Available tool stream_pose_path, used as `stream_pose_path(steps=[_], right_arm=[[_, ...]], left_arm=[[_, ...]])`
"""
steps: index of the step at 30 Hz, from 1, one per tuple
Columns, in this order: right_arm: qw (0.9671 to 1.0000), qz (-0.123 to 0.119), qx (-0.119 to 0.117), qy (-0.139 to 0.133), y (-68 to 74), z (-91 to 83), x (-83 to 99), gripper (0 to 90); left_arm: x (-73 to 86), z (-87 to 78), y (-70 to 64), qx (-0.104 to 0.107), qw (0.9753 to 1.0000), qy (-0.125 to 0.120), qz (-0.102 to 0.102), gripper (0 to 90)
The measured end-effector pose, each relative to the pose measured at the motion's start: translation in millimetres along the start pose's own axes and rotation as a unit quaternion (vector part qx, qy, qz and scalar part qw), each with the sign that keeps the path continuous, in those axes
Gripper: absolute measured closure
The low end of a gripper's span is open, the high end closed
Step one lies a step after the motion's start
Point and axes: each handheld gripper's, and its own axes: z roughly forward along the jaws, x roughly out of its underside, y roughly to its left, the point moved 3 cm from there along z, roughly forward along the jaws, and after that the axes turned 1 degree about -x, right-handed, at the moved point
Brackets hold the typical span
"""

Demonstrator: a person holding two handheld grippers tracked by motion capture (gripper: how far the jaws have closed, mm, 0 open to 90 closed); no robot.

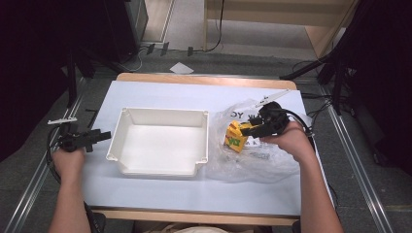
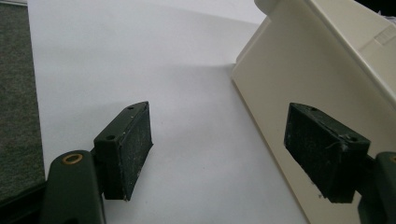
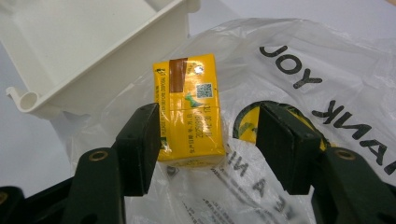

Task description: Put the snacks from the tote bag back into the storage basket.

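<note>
At the left edge of the worktop (image 1: pixel 160 189) the left claw (image 1: pixel 103 136) hovers with nothing in it. In the left gripper view its jaws stand wide apart over bare white surface, one pad (image 2: pixel 133 147) free and the other close by the outer wall of the white plastic bin (image 2: pixel 327 60), though I cannot tell whether it touches.

The bin (image 1: pixel 163 167) sits in the middle of the worktop and its floor is bare, so by my reading nothing has been put in it yet.

Just right of the bin lies a crumpled clear plastic bag (image 1: pixel 262 167) with black lettering, and on it rests a small yellow carton (image 1: pixel 235 138), lying close to the bin's near corner. The right claw (image 1: pixel 247 130) is brought up to it. In the right gripper view the carton (image 3: pixel 189 109) lies between the spread jaws, the left pad (image 3: pixel 140 147) right against its side and the other pad (image 3: pixel 280 147) well off it, so the carton is bracketed but not gripped.

I judge the work to be at its start: the carton is about to be taken, and closing on it, lifting it and moving it into the bin are all left.

Count: one bin, one bag, one yellow carton, two claws. Whether the bag hides more items I cannot tell.
</note>
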Motion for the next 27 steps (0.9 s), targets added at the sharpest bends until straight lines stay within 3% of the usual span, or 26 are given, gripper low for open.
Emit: stream_pose_path(steps=[12,23,27], right_arm=[[0.9998,-0.012,-0.007,0.016,9.4,11.6,-2.4,41.1],[0.9989,-0.026,0.003,0.039,10.0,29.9,0.1,41.1],[0.999,-0.016,0.006,0.04,7.2,36.1,0.9,42.0]], left_arm=[[0.0,0.3,0.0,0.0,1.0,0.001,-0.001,24.5],[0.1,0.8,0.0,-0.001,1.0,0.002,0.0,24.5],[0.1,0.7,0.0,0.0,1.0,0.002,0.0,24.5]])
